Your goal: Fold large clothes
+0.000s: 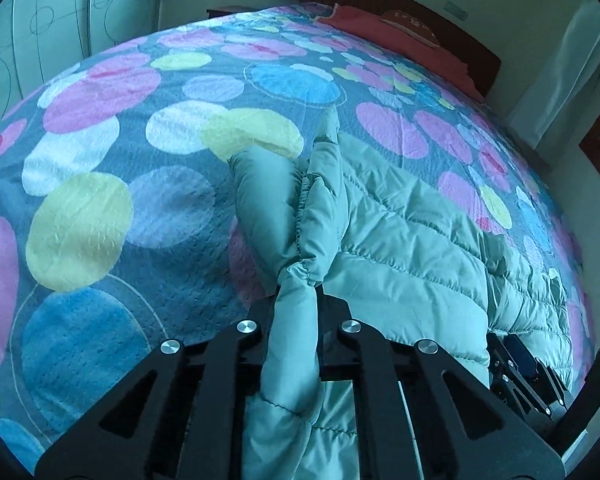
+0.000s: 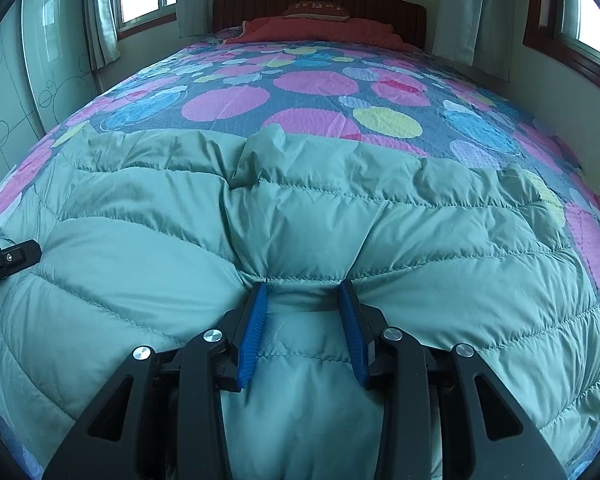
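While both of my grippers bite into the pale green puffer jacket (image 2: 400,248), it lies spread across the near part of the bed, on the bedspread (image 1: 112,208) with its coloured circles. My left gripper (image 1: 298,300) is squeezed tight on a gathered elastic edge of the jacket, a cuff or hem bunched into a thin roll between the black fingers, and the padded cloth beyond it stands up in a fold. My right gripper (image 2: 306,286) has its blue pads (image 2: 252,332) partly apart with a thick pinch of quilted fabric pressed between them, the cloth puckering toward the tips. From the right wrist view I see the jacket's far edge running roughly straight across the bed, with one small flap raised near the middle. Beyond that edge the bedspread is open all the way to the red pillow (image 2: 320,32) and dark headboard (image 2: 380,2). From the left wrist view, a wide stretch of bedspread lies free on the left of the jacket, up to the patterned wardrobe doors (image 1: 52,28).
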### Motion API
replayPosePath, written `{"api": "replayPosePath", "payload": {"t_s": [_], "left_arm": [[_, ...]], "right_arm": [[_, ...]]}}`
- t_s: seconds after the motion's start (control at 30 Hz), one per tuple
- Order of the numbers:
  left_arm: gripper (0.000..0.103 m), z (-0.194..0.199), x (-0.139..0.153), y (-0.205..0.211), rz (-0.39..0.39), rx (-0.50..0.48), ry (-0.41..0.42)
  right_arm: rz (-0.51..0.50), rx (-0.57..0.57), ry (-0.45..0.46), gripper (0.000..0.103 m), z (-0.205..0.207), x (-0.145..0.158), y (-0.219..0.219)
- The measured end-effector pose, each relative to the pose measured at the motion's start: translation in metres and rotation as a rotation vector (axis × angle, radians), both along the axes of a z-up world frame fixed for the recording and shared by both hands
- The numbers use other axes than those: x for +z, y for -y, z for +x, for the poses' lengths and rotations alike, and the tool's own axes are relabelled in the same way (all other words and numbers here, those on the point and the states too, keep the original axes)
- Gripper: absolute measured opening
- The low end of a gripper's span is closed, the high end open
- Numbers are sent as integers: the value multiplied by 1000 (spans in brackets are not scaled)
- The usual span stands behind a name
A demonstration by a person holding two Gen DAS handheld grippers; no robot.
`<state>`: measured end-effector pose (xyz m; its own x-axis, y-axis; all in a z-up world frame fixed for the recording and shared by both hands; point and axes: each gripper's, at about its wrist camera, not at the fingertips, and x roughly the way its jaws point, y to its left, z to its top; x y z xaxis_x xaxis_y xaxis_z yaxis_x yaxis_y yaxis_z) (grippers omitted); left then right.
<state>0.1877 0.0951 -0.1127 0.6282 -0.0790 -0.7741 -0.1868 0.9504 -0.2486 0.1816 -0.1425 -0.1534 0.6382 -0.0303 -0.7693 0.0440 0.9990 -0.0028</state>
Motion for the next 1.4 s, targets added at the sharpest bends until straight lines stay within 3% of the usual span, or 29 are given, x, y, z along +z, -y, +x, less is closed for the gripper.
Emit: {"api": "replayPosePath", "payload": {"t_s": [0.07, 0.17, 0.3, 0.5, 0.8, 0.97, 1.2, 1.4], "left_arm": [[8, -6, 18, 8, 36, -7, 41], [8, -13, 46, 26, 78, -30, 102], [8, -22, 81, 65, 122, -86, 176], [8, -27, 97, 145, 194, -198, 213], [8, -43, 73, 255, 344, -356, 230], [8, -47, 46, 304, 380, -434, 183], [9, -51, 6, 348, 437, -490, 124], [9, -59, -11, 368, 489, -510, 121]], "right_arm": [[1, -11, 7, 40, -3, 7, 7], [-12, -33, 33, 49, -13, 19, 23], [-31, -69, 59, 49, -27, 34, 56], [-26, -153, 49, 49, -50, 40, 123], [-49, -283, 19, 49, -87, 30, 210], [-49, -320, 11, 49, -102, 23, 238], [-48, -359, -1, 49, -119, 12, 263], [-24, -379, -16, 49, -126, 4, 275]]}}
